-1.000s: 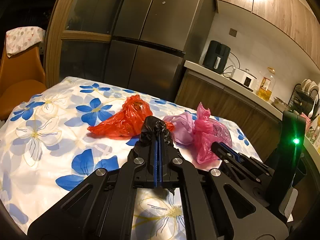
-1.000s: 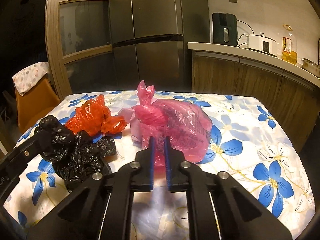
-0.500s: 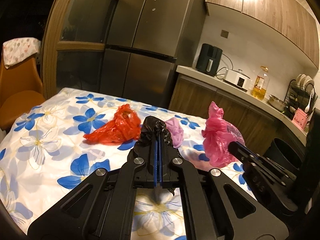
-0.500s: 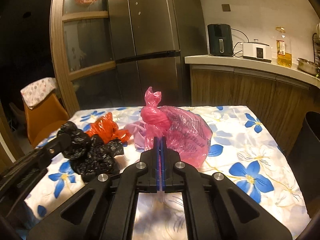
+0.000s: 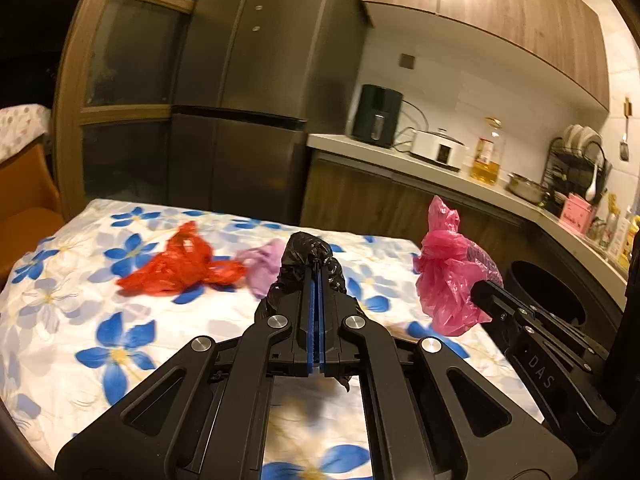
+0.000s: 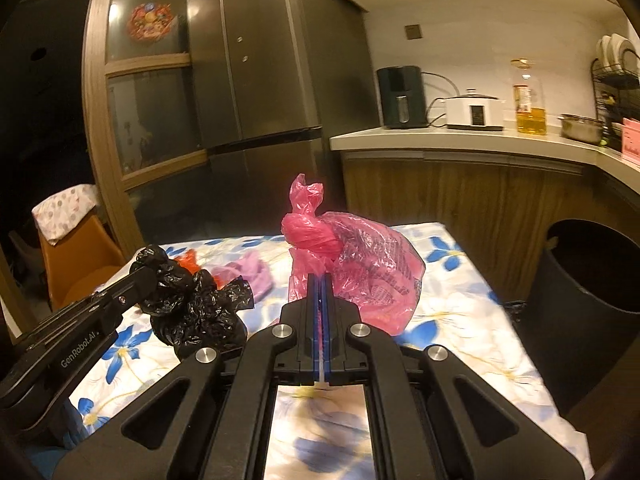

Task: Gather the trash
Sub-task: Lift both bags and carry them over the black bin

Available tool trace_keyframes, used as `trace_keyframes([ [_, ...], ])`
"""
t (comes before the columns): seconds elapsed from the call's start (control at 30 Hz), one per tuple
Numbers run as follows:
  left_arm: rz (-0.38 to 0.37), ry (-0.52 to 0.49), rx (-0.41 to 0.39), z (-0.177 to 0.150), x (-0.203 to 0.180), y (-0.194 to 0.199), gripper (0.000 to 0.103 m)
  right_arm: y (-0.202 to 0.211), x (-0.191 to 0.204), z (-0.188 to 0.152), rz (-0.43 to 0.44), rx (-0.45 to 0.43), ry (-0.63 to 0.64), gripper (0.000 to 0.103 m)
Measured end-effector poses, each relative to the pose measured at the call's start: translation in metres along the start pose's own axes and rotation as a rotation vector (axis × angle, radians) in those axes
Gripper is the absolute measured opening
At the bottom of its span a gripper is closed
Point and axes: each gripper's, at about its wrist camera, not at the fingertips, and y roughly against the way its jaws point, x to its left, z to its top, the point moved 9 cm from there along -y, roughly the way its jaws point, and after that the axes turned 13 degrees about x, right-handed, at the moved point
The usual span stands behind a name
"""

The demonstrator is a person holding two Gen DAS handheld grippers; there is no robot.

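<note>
Black plastic first: left gripper is pinched tight on the knotted black bag, which hangs clear of the worktop. Right gripper is clamped on the pink bag just below its knot, bag lifted too. Past them on the flowered cloth lie a red bag and a small purple bag, not yet collected. Dark bin stands on the floor off the worktop's right edge, mouth open. Judgement: carry step. To do it well, keep both grips squeezed, hold bags above the bin rim, bring the pink one over the mouth first as it's nearer, and release only once centred. Thin film may slip or tear if swung.
</note>
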Motion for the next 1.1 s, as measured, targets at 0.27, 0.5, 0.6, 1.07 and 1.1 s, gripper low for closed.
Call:
trace_keyframes([
  [0.27, -0.058, -0.067, 0.011, 0.001, -0.056, -0.009, 0.000, 0.025, -0.046, 0.003, -0.069, -0.038, -0.050, 0.002],
  [0.5, -0.119, -0.128, 0.024, 0.001, -0.109, -0.022, 0.000, 0.045, -0.086, 0.002, -0.131, -0.065, -0.089, 0.002],
  [0.6, -0.143, -0.154, 0.030, 0.000, -0.131, -0.027, 0.000, 0.052, -0.101, 0.001, -0.157, -0.076, -0.108, 0.002],
  [1.07, -0.218, -0.265, 0.025, 0.003, -0.215, -0.041, 0.000, 0.083, -0.175, 0.002, -0.257, -0.126, -0.193, 0.002],
  [1.1, -0.222, -0.270, 0.023, 0.003, -0.219, -0.041, 0.000, 0.085, -0.180, 0.002, -0.263, -0.129, -0.197, 0.002],
])
